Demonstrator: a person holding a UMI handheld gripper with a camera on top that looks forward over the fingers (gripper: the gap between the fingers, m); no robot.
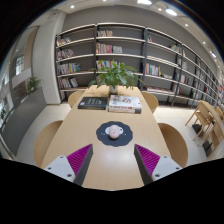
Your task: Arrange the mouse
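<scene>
A pale pink mouse [114,131] sits on a round dark mouse mat [114,136] in the middle of a light wooden table [100,160]. My gripper [112,160] is held above the table's near part, with the mat and mouse just ahead of the fingers. The fingers [75,160] are wide apart, with nothing between the magenta pads but bare tabletop.
Books [108,102] and a potted plant [116,76] stand at the table's far end. Tan chairs [172,142] line both sides. Bookshelves [130,55] fill the back wall. Another table with chairs [208,115] stands to the right.
</scene>
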